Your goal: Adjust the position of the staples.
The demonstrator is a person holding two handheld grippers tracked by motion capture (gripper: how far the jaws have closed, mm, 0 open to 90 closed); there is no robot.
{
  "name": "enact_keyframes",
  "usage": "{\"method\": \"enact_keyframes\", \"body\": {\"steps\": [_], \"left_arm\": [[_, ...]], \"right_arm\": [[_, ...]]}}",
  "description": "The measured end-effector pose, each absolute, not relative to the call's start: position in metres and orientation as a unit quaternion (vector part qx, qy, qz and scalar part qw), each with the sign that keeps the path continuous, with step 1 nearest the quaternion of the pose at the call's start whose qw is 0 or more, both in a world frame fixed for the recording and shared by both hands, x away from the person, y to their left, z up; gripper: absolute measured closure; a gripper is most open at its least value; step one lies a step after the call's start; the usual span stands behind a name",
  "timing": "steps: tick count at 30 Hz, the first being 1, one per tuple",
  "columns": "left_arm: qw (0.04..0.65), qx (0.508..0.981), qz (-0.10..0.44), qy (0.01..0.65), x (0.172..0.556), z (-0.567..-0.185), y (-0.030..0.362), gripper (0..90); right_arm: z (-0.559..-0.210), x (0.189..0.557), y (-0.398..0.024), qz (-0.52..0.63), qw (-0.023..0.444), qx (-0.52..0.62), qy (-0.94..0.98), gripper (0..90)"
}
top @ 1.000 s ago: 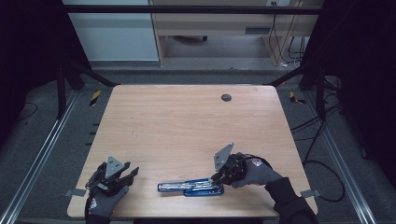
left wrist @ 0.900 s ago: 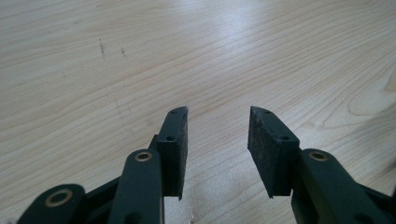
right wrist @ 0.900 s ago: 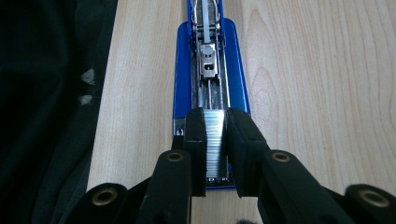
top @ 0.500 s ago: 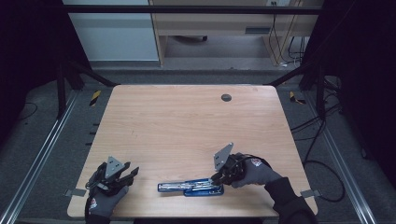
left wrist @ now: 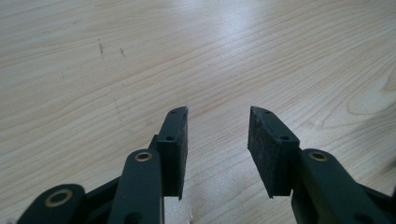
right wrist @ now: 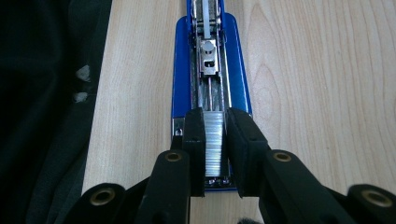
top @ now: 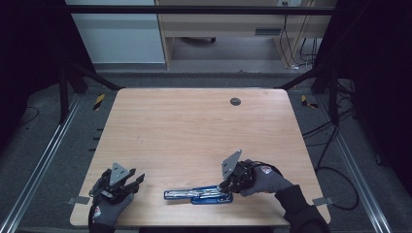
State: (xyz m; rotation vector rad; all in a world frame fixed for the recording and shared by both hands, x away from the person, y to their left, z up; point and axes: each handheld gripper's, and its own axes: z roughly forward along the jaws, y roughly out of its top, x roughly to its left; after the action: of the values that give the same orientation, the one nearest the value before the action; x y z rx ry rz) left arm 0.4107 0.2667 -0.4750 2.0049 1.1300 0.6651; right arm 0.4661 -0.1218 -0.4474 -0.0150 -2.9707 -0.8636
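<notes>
On the left of the high view, the left gripper (top: 127, 183) rests at the near left corner of the wooden table (top: 194, 131), held in a gloved hand (top: 108, 211). The left gripper view adds what the overhead cannot: its jaws stand spread apart with bare wood grain between the pads (left wrist: 178, 149).

Moving right, a blue stapler (top: 199, 195) lies opened out flat near the table's front edge, between the two grippers. From above it reads as a long blue and silver strip; the right gripper view shows its open magazine channel and metal pusher (right wrist: 208, 56).

At the stapler's right end sits the right gripper (top: 226, 185). In its own view the jaws flank a strip of staples (right wrist: 215, 140) sitting in the channel (they have just been opening a little), and the pads seem to touch the strip still, though that is hard to judge.

Far back on the right, a small dark round spot (top: 235, 101) marks the tabletop.
</notes>
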Motion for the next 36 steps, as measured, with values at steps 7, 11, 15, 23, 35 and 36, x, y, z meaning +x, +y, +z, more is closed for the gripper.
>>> {"method": "enact_keyframes", "body": {"steps": [7, 11, 15, 23, 35, 36], "left_arm": [[0.364, 0.781, 0.258, 0.437, 0.411, -0.475, 0.267, 58.2], [0.364, 0.781, 0.258, 0.437, 0.411, -0.475, 0.266, 58.2], [0.364, 0.780, 0.258, 0.438, 0.411, -0.475, 0.266, 58.2], [0.366, 0.780, 0.258, 0.438, 0.411, -0.475, 0.266, 58.2], [0.372, 0.779, 0.250, 0.438, 0.410, -0.474, 0.266, 58.5], [0.373, 0.780, 0.248, 0.438, 0.410, -0.473, 0.265, 58.5]], "right_arm": [[-0.445, 0.466, -0.122, -0.283, 0.023, -0.009, -0.959, 76.8], [-0.445, 0.466, -0.122, -0.288, 0.026, -0.010, -0.957, 76.5], [-0.444, 0.467, -0.122, -0.287, 0.024, -0.014, -0.958, 76.9], [-0.448, 0.466, -0.118, -0.280, 0.026, -0.012, -0.959, 77.6], [-0.436, 0.460, -0.129, -0.330, -0.030, -0.082, -0.940, 76.3], [-0.435, 0.459, -0.131, -0.338, -0.034, -0.090, -0.936, 76.2]]}}
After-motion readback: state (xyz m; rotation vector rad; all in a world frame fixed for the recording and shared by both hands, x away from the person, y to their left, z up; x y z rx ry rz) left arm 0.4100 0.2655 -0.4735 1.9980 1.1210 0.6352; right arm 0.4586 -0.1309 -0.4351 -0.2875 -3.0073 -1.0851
